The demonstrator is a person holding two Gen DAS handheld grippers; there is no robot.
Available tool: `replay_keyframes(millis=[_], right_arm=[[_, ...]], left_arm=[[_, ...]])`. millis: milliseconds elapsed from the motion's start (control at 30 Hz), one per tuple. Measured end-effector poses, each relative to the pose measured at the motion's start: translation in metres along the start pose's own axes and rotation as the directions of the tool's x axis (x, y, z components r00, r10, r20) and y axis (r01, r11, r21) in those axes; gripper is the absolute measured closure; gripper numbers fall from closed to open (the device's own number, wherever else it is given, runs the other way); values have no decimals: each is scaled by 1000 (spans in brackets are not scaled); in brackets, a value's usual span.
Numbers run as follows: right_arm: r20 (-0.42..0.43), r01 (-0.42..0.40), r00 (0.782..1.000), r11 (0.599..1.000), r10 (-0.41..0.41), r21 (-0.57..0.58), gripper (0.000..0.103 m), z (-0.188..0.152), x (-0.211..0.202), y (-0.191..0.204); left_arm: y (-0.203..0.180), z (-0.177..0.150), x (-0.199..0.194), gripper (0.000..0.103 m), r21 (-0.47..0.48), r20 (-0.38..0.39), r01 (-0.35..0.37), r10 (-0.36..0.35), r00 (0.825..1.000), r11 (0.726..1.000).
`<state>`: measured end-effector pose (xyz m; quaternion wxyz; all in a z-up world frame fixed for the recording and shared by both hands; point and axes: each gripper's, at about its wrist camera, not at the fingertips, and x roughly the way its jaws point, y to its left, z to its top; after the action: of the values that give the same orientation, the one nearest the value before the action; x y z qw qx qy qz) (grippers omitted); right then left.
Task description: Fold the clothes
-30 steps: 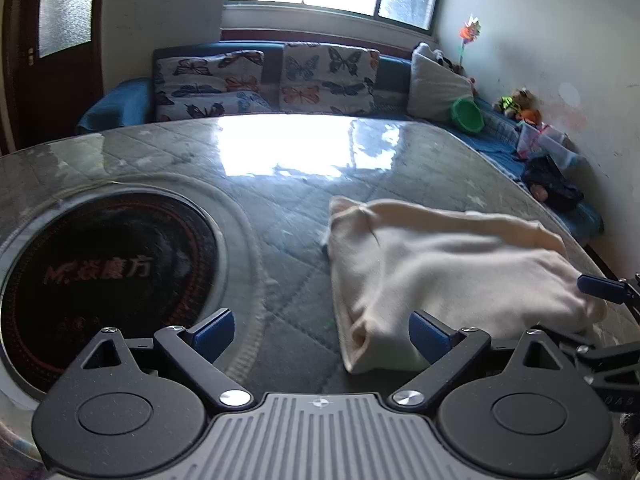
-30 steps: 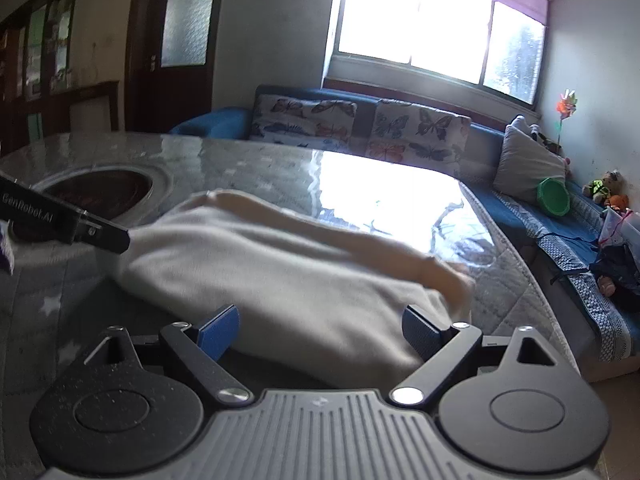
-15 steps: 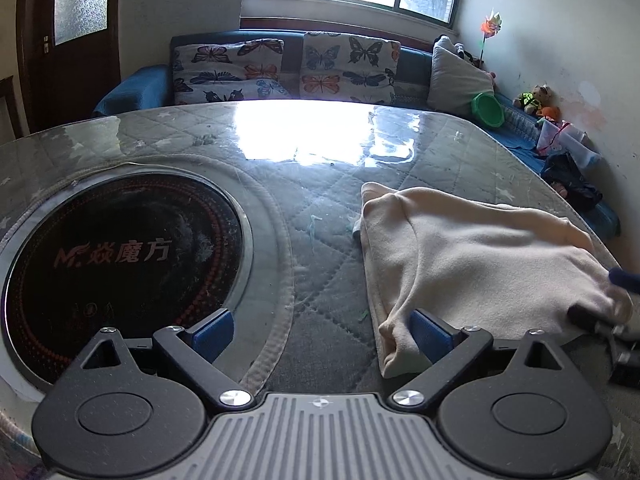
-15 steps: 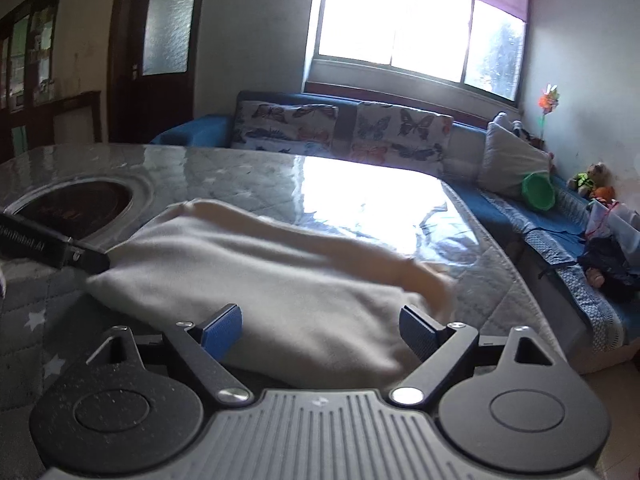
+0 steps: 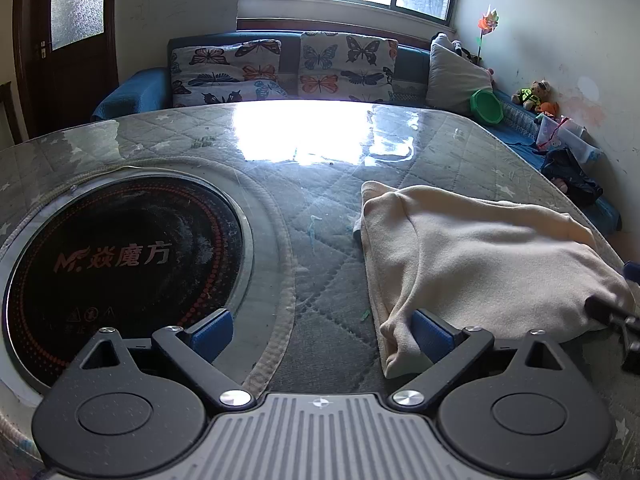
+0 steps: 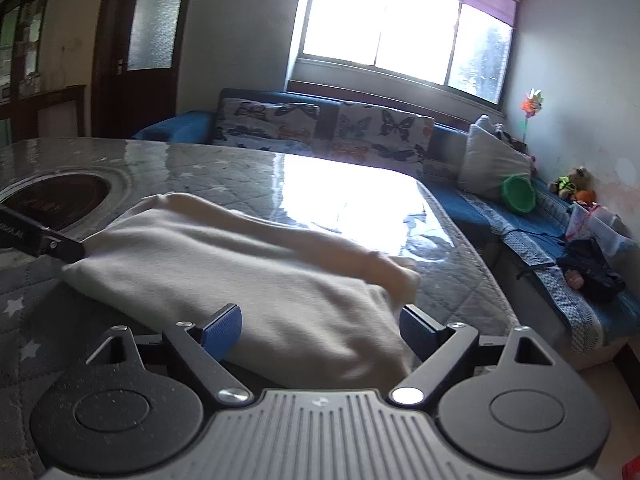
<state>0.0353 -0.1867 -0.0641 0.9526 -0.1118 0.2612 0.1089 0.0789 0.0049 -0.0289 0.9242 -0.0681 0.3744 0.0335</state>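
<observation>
A cream folded garment [image 5: 480, 264] lies on the right part of the glass-topped table [image 5: 328, 208]. My left gripper [image 5: 322, 330] is open at the garment's near left corner, and its right pad [image 5: 432, 334] touches the fold there. In the right wrist view the same garment [image 6: 260, 264] fills the middle. My right gripper [image 6: 320, 330] is open, with the garment's near edge lying between its blue pads. The left gripper's finger [image 6: 40, 240] shows at the garment's far left corner. The right gripper [image 5: 616, 316] shows at the right edge of the left wrist view.
A round black induction plate [image 5: 120, 264] is set into the table's left side. Behind the table stands a blue sofa with butterfly cushions [image 5: 280, 68], a green bowl [image 5: 486, 106] and toys. The table's curved edge [image 6: 472, 256] runs close past the garment's right end. Window glare covers the table's far middle.
Both grippers have moved closer to the garment. The left one has come up to its near left corner and the right one to its near edge. Both stay open.
</observation>
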Motion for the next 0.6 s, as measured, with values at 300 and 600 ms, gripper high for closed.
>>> replay_keyframes(millis=[300, 600], right_arm=[[-9, 11, 1000, 1000, -11, 25, 15, -9, -3, -9], [-39, 95, 995, 993, -92, 68, 15, -11, 4, -28]], left_arm=[[0, 0, 0, 5, 5, -3, -1, 1, 1000, 1000], [0, 0, 0, 5, 6, -5, -2, 2, 1000, 1000]])
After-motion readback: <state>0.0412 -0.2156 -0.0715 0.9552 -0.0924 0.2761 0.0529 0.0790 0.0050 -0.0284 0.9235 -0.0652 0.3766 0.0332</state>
